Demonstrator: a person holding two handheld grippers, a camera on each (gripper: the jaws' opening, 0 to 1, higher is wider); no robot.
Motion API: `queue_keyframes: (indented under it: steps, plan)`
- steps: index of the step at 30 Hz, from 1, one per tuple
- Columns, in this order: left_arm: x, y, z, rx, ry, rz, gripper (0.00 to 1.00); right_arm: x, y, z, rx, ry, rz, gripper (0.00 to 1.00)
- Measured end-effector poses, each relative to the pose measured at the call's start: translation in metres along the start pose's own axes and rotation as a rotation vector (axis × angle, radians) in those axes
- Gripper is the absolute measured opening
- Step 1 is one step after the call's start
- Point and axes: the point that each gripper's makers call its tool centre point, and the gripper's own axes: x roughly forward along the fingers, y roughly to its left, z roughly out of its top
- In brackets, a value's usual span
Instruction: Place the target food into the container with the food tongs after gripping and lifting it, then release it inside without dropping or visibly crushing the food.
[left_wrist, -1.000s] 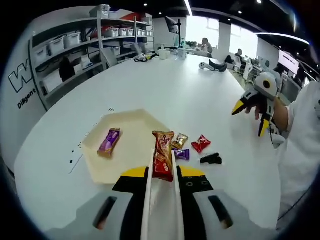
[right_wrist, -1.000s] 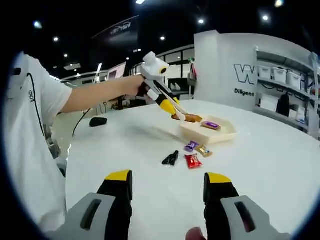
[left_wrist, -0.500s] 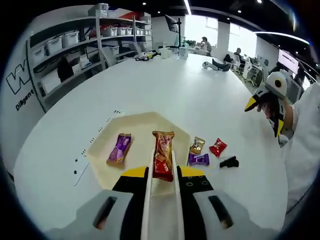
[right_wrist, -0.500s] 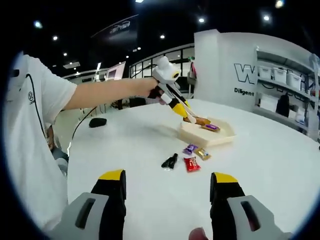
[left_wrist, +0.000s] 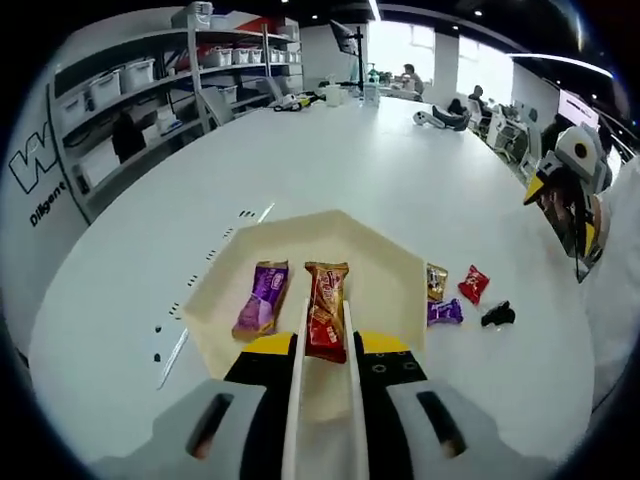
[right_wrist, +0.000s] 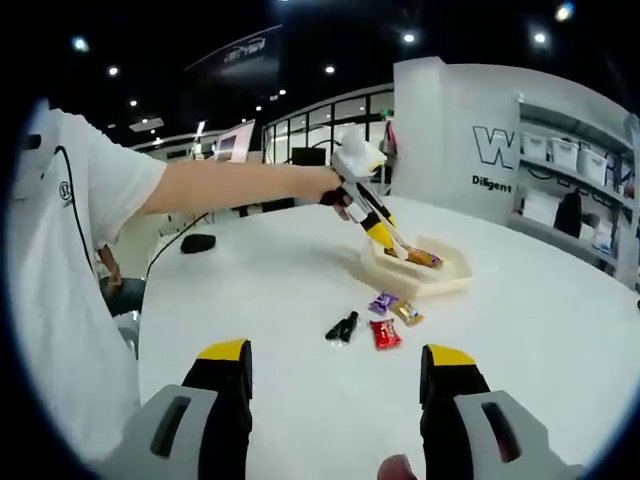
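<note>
Glossy orange-red snack packet (left_wrist: 325, 310) clamped between white tongs (left_wrist: 322, 400), above the cream tray (left_wrist: 385, 262).
Left hand-held gripper (left_wrist: 324, 350) squeezes the flat tong blades together on the crinkled wrapper. Beside it, a purple foil packet (left_wrist: 261, 298) lies in the shallow hexagonal tray. Gold, purple and red sweets (right_wrist: 388, 320) and a black clip (right_wrist: 341, 327) sit on the smooth white counter (left_wrist: 380, 160). Right hand-held gripper (right_wrist: 340, 372): jaws wide apart, holding nothing.

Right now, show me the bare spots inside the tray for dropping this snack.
Inside the tray, the floor right of the red snack and the far corner past the purple snack are bare. Outside its right wall, small candies crowd the table.
</note>
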Motion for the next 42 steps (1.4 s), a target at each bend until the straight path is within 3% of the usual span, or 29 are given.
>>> queue_keyframes:
  steps: [8,12,17,42]
  plan:
    - [0.014,0.004,-0.008,0.002,0.014,-0.012,0.2,-0.002,-0.001,-0.003,0.002,0.013,-0.007,0.65]
    - [0.016,0.008,-0.005,0.001,0.004,-0.015,0.2,-0.003,-0.003,-0.003,0.004,0.014,-0.01,0.65]
    - [0.024,0.009,-0.006,0.046,0.033,-0.017,0.2,-0.004,-0.004,-0.005,0.006,0.02,-0.01,0.65]
    - [0.019,0.021,-0.003,0.131,0.082,-0.053,0.21,0.0,-0.007,-0.01,0.015,0.028,-0.003,0.64]
